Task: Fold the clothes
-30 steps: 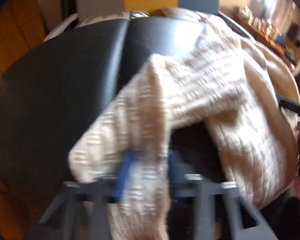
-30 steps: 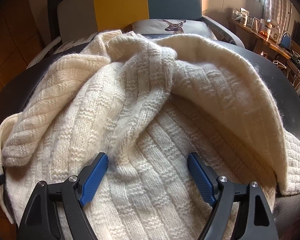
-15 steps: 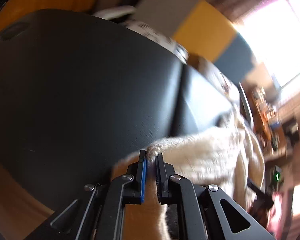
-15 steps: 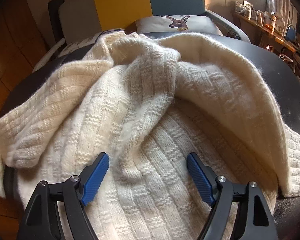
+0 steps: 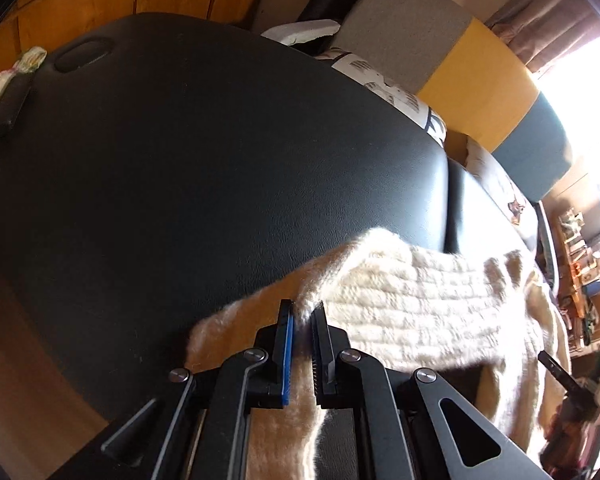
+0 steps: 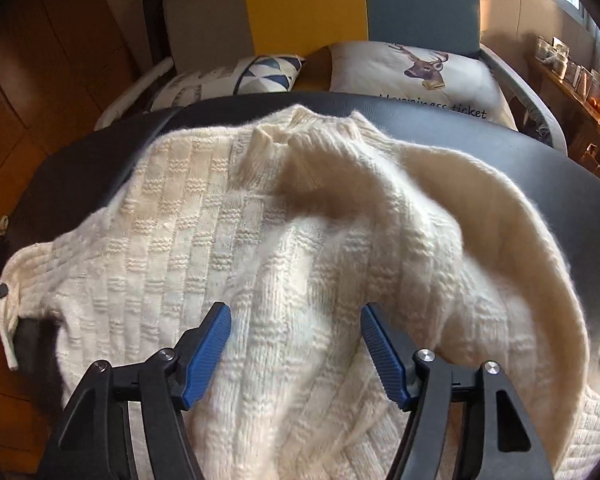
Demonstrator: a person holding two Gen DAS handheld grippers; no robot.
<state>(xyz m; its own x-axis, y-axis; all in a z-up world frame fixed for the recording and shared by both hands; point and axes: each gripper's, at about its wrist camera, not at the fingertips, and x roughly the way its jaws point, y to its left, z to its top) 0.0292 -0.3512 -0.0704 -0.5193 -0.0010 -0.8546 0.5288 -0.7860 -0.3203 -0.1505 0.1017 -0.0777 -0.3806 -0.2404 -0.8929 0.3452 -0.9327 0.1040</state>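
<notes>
Bench (image 6: 540, 168): black, leather-like top with a seam; extends ahead of both tongs.
Sofa (image 6: 300, 4): beyond the bench's far edge; back panels in grey, yellow and blue-grey.
Deer cushion (image 6: 416, 76): white, printed lettering, on the sofa seat ahead and right of the right tongs.
Triangle cushion (image 6: 268, 74): blue-and-white, just left of the deer cushion.
Floor (image 6: 16, 148): orange-brown wood, to the left.
Shelf (image 6: 572, 76): wooden, far right, holding jars.
Window (image 5: 580, 60): upper right of the left tongs, glare-bright, with a curtain (image 5: 540, 20) beside it.
</notes>
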